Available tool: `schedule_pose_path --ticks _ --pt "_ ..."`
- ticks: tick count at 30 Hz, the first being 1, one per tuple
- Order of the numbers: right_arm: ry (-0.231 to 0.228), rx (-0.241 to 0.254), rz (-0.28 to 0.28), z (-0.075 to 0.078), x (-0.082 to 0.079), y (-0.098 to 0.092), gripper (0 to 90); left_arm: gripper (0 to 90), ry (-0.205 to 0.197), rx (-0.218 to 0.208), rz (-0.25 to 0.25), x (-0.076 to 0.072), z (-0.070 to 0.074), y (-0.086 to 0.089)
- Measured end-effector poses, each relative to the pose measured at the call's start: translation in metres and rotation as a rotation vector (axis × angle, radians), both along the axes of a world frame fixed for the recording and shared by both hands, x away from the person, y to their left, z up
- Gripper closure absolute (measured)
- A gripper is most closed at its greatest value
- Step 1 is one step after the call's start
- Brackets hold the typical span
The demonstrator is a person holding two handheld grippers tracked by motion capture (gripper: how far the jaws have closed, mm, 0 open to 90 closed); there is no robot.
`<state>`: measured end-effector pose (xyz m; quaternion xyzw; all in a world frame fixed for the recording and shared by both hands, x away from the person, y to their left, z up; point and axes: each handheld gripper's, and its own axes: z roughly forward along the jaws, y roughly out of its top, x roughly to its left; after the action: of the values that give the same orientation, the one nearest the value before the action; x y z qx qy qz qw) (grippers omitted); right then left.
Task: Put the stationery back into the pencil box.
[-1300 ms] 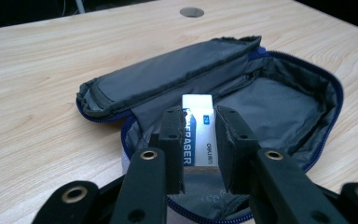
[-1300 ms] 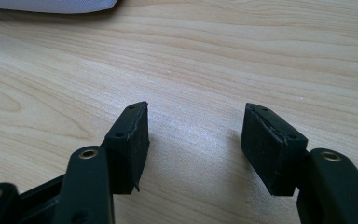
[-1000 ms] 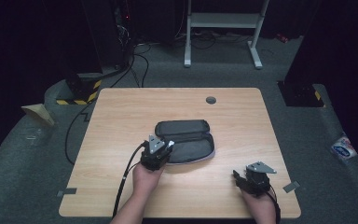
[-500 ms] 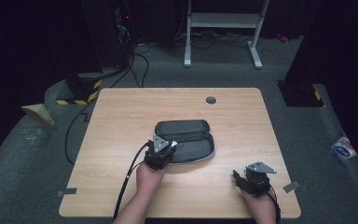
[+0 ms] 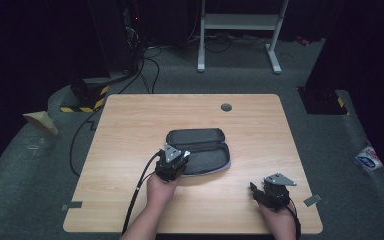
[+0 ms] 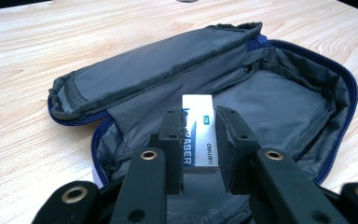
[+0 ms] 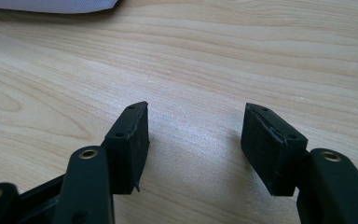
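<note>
The left gripper [image 6: 199, 144] pinched a white eraser [image 6: 198, 133] between its jaws, the eraser's long axis running straight ahead along them, poised just over the near end of the open pencil case [image 6: 279, 88]. The case's grey lining lay directly beneath and beyond — its length running across the table [image 5: 130, 120], lid flap folded back on the far side. The right gripper [image 7: 195, 140] sat well apart toward the table's near right corner, jaws spread, empty — so the left was plainly nearer.
</note>
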<state>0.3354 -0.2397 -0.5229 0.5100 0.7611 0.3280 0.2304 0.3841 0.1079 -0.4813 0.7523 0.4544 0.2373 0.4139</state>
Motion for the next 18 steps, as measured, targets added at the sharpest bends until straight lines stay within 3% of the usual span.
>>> schedule_pose_path --ticks 10,18 --pt "-0.001 -0.001 0.0 -0.0001 0.0 0.0 41.3 72.9 0.034 0.02 0.003 0.0046 -0.0059 -0.0031" --pt "0.0 -0.001 0.0 -0.0001 -0.0001 0.0 41.3 72.9 0.037 0.049 0.022 0.0102 -0.0099 0.0003"
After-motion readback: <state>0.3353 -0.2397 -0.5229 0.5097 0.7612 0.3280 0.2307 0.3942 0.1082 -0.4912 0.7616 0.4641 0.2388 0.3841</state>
